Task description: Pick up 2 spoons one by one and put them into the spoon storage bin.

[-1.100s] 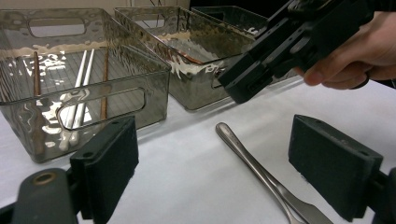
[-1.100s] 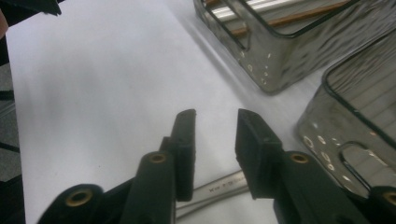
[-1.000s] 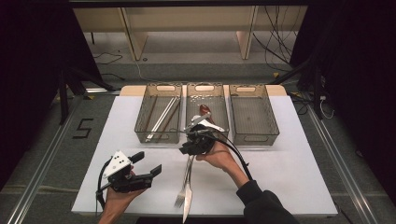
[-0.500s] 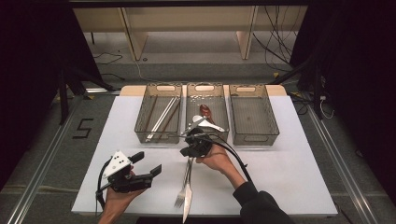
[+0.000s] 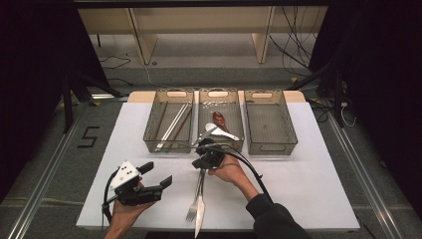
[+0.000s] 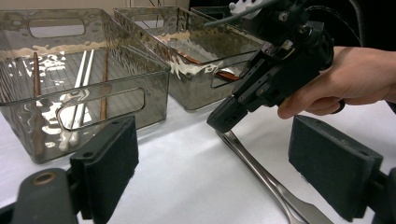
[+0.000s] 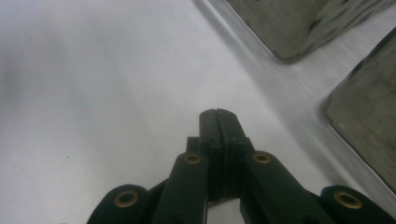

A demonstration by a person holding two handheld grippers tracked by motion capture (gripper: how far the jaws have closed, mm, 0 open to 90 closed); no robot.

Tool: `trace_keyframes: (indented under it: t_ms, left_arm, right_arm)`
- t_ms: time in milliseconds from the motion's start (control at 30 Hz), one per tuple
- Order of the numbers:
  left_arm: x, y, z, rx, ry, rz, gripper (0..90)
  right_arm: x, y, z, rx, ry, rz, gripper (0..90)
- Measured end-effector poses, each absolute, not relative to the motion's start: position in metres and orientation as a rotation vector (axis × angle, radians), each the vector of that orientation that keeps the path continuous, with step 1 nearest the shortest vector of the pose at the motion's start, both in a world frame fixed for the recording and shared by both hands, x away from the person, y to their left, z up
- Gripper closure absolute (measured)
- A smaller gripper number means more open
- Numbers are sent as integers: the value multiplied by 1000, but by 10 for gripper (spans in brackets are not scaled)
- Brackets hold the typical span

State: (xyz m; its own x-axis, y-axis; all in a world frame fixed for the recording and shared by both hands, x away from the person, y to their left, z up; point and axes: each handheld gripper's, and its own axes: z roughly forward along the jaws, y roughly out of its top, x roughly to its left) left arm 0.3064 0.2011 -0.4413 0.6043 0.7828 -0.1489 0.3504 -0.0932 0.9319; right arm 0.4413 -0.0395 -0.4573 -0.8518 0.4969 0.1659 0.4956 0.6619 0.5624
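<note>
Jaws of the right gripper [image 5: 203, 160] are clenched at frame centre, seemingly empty, over fork [image 5: 192, 211] and knife [image 5: 199, 219] still unsorted; left gripper [image 5: 158, 175] spread, idle.

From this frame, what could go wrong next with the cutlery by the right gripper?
1. The right gripper, jaws pressed together, sits at the handle ends of the fork and knife, which lie touching; both may lift or drag together.
2. The middle bin stands just ahead; a long utensil could catch its wall.
</note>
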Motion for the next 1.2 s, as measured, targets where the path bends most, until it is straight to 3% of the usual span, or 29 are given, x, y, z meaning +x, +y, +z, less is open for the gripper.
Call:
trace_keyframes:
  t_ms: [1200]
  left_arm:
    - [312,197,-442,1675,959,455,154]
  right_arm:
    - [447,-35,-475,865,2884,854,900]
